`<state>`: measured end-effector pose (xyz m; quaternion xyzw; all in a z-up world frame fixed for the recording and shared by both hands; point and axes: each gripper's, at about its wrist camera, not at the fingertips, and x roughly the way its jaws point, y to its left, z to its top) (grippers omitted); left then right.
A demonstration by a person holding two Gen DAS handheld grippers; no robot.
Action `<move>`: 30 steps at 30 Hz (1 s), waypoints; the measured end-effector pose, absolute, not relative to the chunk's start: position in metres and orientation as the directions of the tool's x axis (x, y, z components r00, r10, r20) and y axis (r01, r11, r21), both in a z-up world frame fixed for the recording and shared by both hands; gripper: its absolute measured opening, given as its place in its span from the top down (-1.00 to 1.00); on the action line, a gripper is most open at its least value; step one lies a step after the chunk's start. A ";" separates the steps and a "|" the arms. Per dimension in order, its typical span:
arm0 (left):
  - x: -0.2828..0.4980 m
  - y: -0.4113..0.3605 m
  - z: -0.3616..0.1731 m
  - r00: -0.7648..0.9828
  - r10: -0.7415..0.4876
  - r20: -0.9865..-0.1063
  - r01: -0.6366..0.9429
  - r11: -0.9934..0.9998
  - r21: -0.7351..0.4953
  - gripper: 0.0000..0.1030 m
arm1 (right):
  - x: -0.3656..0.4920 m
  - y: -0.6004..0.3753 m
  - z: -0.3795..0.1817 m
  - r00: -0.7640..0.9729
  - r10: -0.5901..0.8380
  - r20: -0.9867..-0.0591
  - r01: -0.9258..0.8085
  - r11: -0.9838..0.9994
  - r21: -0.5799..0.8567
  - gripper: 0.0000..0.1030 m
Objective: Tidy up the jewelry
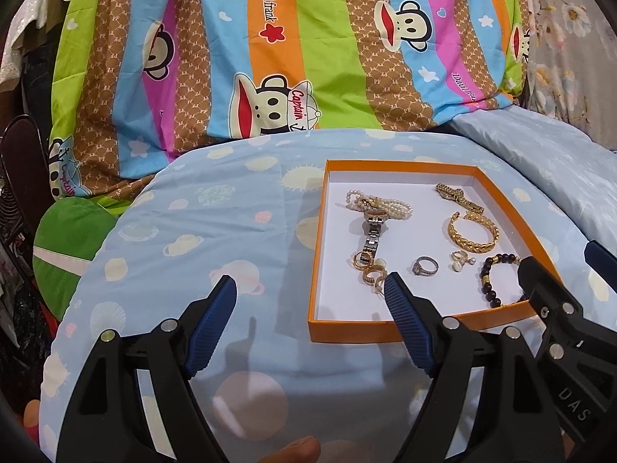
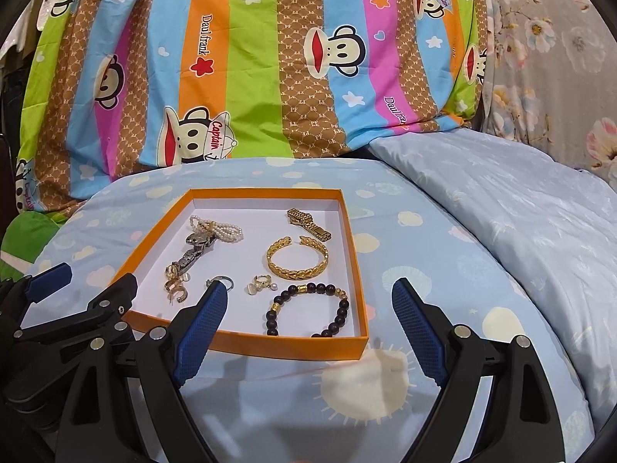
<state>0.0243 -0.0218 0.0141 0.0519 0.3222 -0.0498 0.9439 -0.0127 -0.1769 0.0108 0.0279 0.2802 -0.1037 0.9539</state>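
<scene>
Fingers: left gripper (image 1: 310,293) and right gripper (image 2: 308,301) both spread wide, empty | jewelry all in orange box (image 2: 353,262) | beaded bracelet (image 2: 308,310) dead ahead of right — nearer arm; left sits off box's left corner.

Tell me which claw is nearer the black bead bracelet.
Right. The right claw hangs open just in front of the black bead bracelet, at the box's near right corner. The left claw, also open, sits off the box's near left corner, farther away.
</scene>
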 end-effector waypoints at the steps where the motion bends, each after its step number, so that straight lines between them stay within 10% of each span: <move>1: 0.024 -0.022 0.014 0.788 -0.061 -0.612 0.128 0.989 0.067 -0.48 | -0.014 -0.177 0.011 0.821 -0.182 -0.541 0.215 0.977 -0.003 -0.66; 30: 0.021 -0.023 0.014 0.802 -0.027 -0.597 0.108 0.989 0.101 -0.48 | -0.014 -0.180 0.010 0.816 -0.177 -0.550 0.216 0.976 0.007 -0.66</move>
